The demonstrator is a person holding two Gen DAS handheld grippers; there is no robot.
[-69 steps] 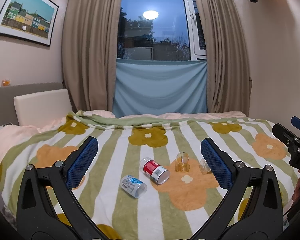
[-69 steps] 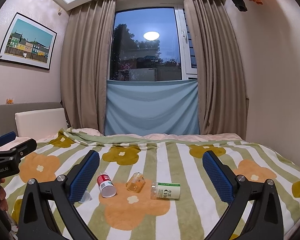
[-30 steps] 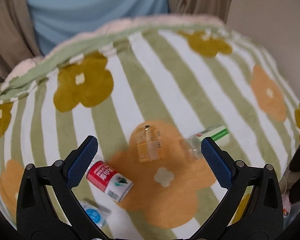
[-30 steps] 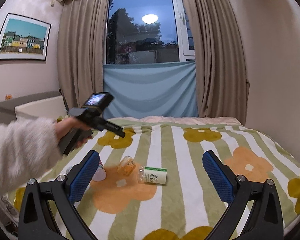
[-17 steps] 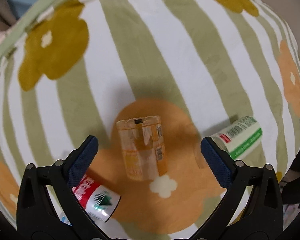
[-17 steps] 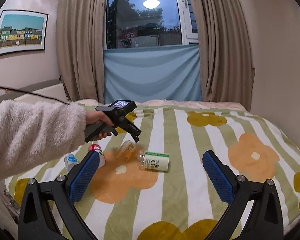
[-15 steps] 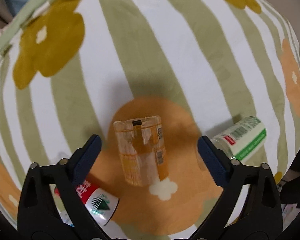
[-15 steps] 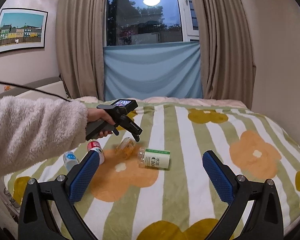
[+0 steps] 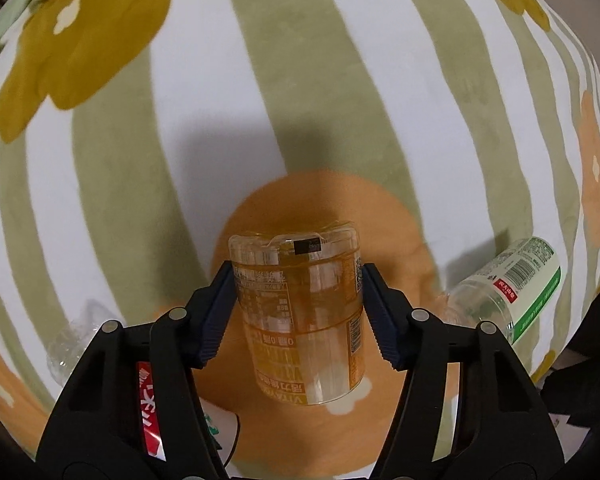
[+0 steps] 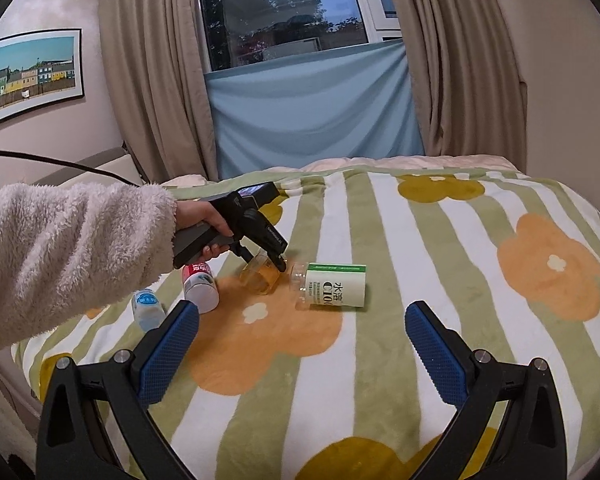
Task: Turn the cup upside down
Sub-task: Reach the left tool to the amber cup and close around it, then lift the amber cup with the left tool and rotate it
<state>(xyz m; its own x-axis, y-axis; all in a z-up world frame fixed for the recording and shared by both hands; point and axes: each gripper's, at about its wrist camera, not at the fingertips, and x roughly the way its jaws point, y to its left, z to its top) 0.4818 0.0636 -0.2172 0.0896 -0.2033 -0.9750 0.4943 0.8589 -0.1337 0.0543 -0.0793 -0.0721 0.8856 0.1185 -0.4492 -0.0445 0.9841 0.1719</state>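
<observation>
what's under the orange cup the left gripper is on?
Orange cup, between the left gripper's fingers, lies on the blanket's orange flower. The patch beneath it shows only blurrily through the plastic.

The left gripper (image 9: 298,312), which is seen wide open and high above the bed in the earlier pictures, is now brought down low over the blanket (image 9: 340,80). Its blue pads (image 9: 216,316) are now pressed against both sides of the orange see-through cup (image 9: 300,320), where before a big gap is seen around it. The cup is now seen much bigger and closer in the left view. In the right view, the left hand (image 10: 204,220) is now stretched out to the cup (image 10: 260,278), and the window is seen a bit more tilted.
</observation>
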